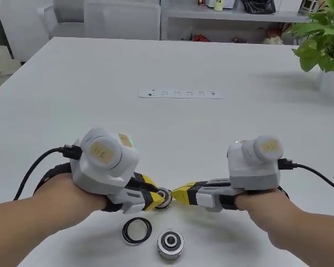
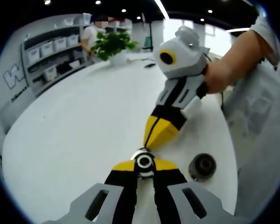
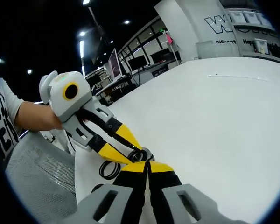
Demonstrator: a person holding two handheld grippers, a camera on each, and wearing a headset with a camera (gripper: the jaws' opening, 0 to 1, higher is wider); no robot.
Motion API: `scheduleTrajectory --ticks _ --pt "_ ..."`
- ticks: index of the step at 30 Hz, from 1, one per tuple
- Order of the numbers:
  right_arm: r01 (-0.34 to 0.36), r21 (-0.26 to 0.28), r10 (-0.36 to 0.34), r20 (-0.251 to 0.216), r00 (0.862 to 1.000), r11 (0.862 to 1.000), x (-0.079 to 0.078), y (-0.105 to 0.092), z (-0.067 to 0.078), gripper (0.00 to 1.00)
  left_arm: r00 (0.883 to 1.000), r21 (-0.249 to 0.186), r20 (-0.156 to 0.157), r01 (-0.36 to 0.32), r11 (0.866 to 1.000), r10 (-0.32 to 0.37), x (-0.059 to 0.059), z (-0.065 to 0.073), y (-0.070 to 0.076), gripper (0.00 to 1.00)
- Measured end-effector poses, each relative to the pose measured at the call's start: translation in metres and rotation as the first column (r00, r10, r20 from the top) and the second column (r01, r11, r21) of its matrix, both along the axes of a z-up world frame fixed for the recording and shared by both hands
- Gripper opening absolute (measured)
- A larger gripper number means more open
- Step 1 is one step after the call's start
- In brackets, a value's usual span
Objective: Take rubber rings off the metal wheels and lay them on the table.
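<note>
Left gripper (image 1: 158,199) has its yellow-tipped jaws closed down on a small metal wheel (image 1: 163,198), held clear of the table (image 1: 211,139) between the two hands; in the left gripper view the same wheel (image 2: 144,161) sits pinched between that gripper's tips (image 2: 144,164). Right gripper (image 1: 177,194) comes in from the opposite side with its jaws pressed together, their tips touching the rim of the held wheel (whether they have a ring caught between them cannot be told). In the right gripper view its own closed tips (image 3: 147,164) meet the wheel (image 3: 142,154) just ahead. On the table just in front of the person lies a loose black rubber ring (image 1: 137,230), flat, and just beside it to the right a second metal wheel (image 1: 170,243), apart from the ring. The ring (image 3: 109,169) and the second wheel (image 2: 202,166) also show in the gripper views. Farther up the white table a power strip (image 1: 181,93) lies crosswise, and a potted plant (image 1: 323,39) stands at the far right corner.
</note>
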State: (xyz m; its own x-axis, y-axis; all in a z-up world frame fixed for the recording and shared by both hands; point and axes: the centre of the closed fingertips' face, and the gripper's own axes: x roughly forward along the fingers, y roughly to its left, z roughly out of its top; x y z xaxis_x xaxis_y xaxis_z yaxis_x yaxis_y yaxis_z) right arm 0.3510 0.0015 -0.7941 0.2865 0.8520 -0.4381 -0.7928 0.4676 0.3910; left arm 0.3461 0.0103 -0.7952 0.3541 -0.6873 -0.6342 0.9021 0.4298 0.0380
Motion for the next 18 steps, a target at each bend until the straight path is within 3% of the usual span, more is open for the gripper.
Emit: scheduleTrajectory --ticks 18 --pt "-0.037 -0.013 0.038 0.015 0.999 0.999 -0.0035 0.0050 0.0028 0.00 1.000 0.005 0.000 -0.005 1.000 0.005 0.0003 0.0002 0.0002 0.12"
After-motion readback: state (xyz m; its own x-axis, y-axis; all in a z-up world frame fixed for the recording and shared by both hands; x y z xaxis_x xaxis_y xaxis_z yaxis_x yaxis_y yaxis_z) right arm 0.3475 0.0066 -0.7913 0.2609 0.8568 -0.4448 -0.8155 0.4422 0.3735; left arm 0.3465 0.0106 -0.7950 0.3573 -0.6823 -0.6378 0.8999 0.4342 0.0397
